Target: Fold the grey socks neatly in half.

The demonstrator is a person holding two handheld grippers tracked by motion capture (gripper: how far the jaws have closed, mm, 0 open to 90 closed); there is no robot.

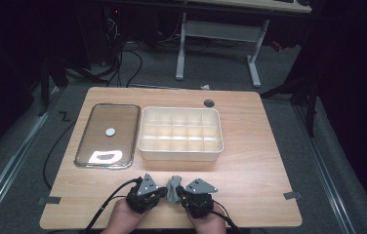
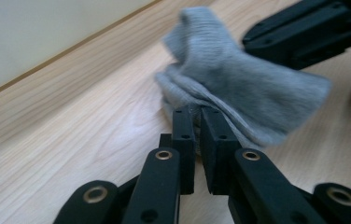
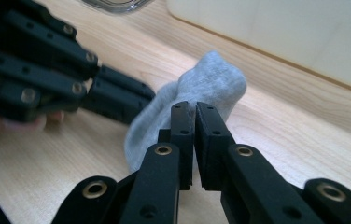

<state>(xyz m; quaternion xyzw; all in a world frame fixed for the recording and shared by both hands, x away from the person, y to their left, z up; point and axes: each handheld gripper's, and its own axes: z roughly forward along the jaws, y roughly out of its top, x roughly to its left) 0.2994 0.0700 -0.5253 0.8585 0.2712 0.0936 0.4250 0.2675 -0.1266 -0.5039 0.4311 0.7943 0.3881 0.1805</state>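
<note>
From above, my left gripper [image 1: 158, 194] and right gripper [image 1: 185, 196] met at the near edge of the table [image 1: 250, 161], with the grey sock [image 1: 173, 188] bunched between them, short of the cream divided box [image 1: 180, 152] and the glass lid [image 1: 107, 135]. Along my left jaws, I had them pinched on the sock's folded edge. Along my right jaws, they were clamped narrow on the same sock (its free end humped up beyond). I judged I was mid-fold; next called for tucking it compact and carrying it to a compartment.
</note>
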